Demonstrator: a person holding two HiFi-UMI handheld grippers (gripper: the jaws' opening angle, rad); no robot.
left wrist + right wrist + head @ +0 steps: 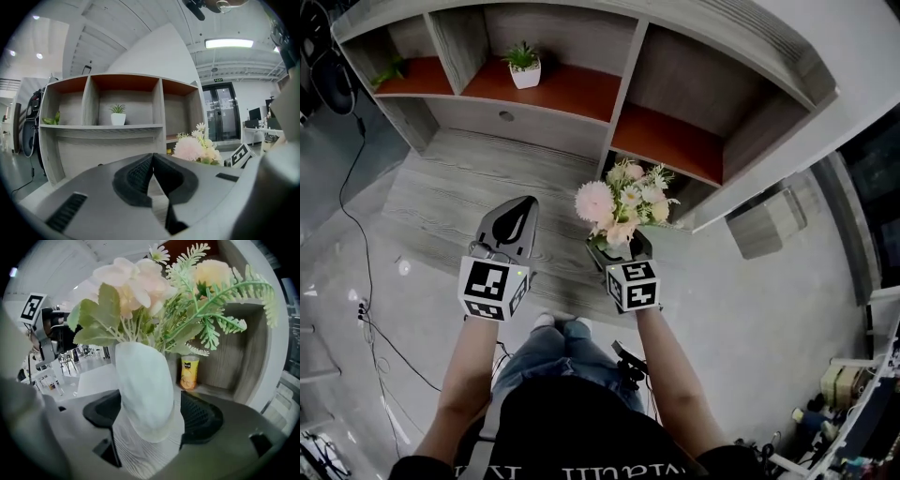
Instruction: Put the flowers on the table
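Observation:
A bouquet of pink, cream and white flowers [623,202] stands in a white vase [145,399] on the grey wooden table [459,187], near its front right corner. My right gripper [619,246] is around the vase, jaws wide. A strip of table shows between the vase and the right pad [201,416], so the pads do not press on it. The blooms and green fronds [140,291] fill the upper right gripper view. My left gripper [514,220] hovers over the table to the left of the flowers [194,147], its jaws meeting at the tips with nothing between them.
A shelf unit with red-brown boards rises at the back of the table. It holds a small potted plant [523,66], a green sprig [389,70] in the left cubby and a yellow can [189,372] in the lower right cubby. Cables [366,309] lie on the floor at left.

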